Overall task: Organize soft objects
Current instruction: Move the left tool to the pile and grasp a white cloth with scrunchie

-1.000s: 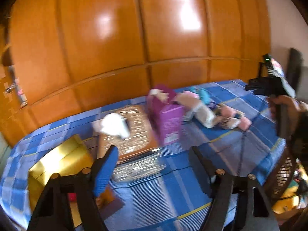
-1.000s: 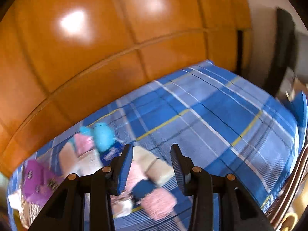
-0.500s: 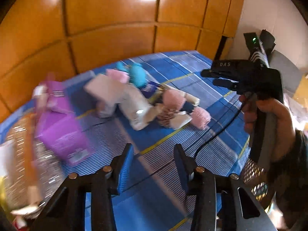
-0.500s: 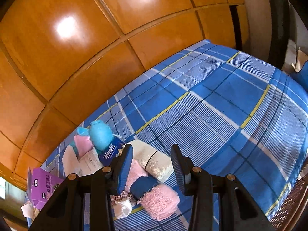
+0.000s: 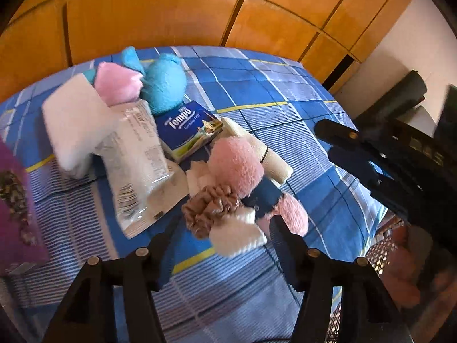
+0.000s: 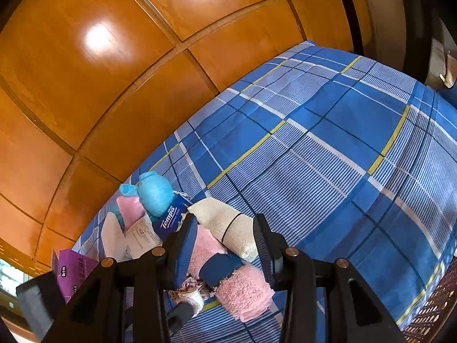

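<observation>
Piling up mid-frame on the plaid bedsheet (image 5: 257, 91): flat white pad (image 5: 74, 120), crinkly plastic pack (image 5: 134, 154), fuzzy pink rolls (image 5: 237, 165), brown scrunchie (image 5: 211, 208). Left gripper (image 5: 222, 237) was opening, nothing pinched. Right gripper (image 6: 225, 240) half-spread, empty; purple box (image 5: 14, 200) cut off.

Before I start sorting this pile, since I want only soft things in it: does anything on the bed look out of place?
Yes. A boxy blue Tempo tissue pack lies wedged among the plush pieces, just under the blue plush toy, and a crinkly clear plastic packet sprawls tilted beside it. Everything else looks fluffy or cloth.
</observation>
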{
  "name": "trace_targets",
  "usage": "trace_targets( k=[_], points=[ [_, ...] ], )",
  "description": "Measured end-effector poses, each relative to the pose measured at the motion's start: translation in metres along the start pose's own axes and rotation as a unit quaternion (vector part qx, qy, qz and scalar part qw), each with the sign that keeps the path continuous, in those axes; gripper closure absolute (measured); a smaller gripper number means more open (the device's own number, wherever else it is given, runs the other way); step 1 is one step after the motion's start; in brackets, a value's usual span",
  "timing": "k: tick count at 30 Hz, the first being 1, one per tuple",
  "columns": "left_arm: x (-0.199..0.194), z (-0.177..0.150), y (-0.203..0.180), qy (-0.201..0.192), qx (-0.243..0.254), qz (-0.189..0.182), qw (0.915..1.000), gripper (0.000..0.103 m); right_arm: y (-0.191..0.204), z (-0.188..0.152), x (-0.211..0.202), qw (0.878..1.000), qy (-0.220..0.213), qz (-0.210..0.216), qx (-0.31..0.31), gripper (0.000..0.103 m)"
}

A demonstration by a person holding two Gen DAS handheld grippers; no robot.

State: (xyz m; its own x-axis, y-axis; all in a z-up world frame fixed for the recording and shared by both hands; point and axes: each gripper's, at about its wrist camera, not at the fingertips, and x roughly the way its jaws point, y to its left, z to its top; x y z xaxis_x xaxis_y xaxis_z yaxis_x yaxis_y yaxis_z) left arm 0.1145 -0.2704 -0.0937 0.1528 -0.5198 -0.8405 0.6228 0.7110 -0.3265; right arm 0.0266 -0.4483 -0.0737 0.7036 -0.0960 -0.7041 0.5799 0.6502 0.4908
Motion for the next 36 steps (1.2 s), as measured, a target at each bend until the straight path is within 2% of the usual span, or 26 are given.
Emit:
trace_targets(
  k=[2, 6, 8, 12, 14, 17, 21, 22, 24, 28, 30, 36],
  points=[
    [0.012, 0.003, -0.002, 0.005, 0.003, 0.006, 1.0, 0.042, 0.001, 0.0, 0.001, 1.0, 0.003, -0.001, -0.002, 0.062],
    [0.025, -0.004, 0.001, 0.012, 0.019, 0.007, 0.9997, 0.063, 0.001, -0.002, 0.012, 0.999, 0.034, -0.005, -0.007, 0.062],
    [0.018, -0.014, 0.008, 0.004, 0.028, -0.001, 0.9996, 0.067, 0.003, -0.005, 0.022, 0.998, 0.061, 0.003, -0.01, 0.061],
    [-0.002, -0.035, 0.025, 0.003, 0.026, -0.011, 0.9996, 0.068, 0.019, -0.014, 0.041, 0.992, 0.114, -0.002, -0.057, 0.048],
    [-0.008, -0.044, 0.03, 0.004, 0.027, -0.01, 0.9996, 0.068, 0.029, -0.021, 0.049, 0.987, 0.132, -0.022, -0.093, 0.041],
    [-0.012, -0.056, 0.037, 0.016, 0.027, -0.006, 0.9995, 0.065, 0.04, -0.032, 0.064, 0.975, 0.16, -0.065, -0.138, 0.041],
    [-0.007, -0.055, 0.043, 0.035, 0.004, -0.006, 0.9994, 0.058, 0.046, -0.038, 0.067, 0.968, 0.165, -0.078, -0.17, 0.041],
    [-0.007, -0.055, 0.042, 0.032, 0.003, -0.003, 0.9995, 0.058, 0.046, -0.039, 0.068, 0.967, 0.166, -0.083, -0.175, 0.044],
    [-0.005, -0.053, 0.036, 0.03, 0.01, 0.011, 0.9995, 0.058, 0.047, -0.04, 0.066, 0.967, 0.162, -0.081, -0.177, 0.048],
    [0.001, -0.05, 0.026, 0.026, 0.033, 0.035, 0.9985, 0.054, 0.048, -0.041, 0.07, 0.964, 0.173, -0.085, -0.181, 0.047],
    [0.004, -0.05, 0.023, 0.023, 0.041, 0.04, 0.9981, 0.069, 0.047, -0.041, 0.069, 0.965, 0.175, -0.083, -0.179, 0.047],
    [-0.014, -0.058, 0.024, 0.006, 0.055, 0.034, 0.9979, 0.074, 0.047, -0.043, 0.069, 0.962, 0.179, -0.089, -0.188, 0.05]
  ],
)
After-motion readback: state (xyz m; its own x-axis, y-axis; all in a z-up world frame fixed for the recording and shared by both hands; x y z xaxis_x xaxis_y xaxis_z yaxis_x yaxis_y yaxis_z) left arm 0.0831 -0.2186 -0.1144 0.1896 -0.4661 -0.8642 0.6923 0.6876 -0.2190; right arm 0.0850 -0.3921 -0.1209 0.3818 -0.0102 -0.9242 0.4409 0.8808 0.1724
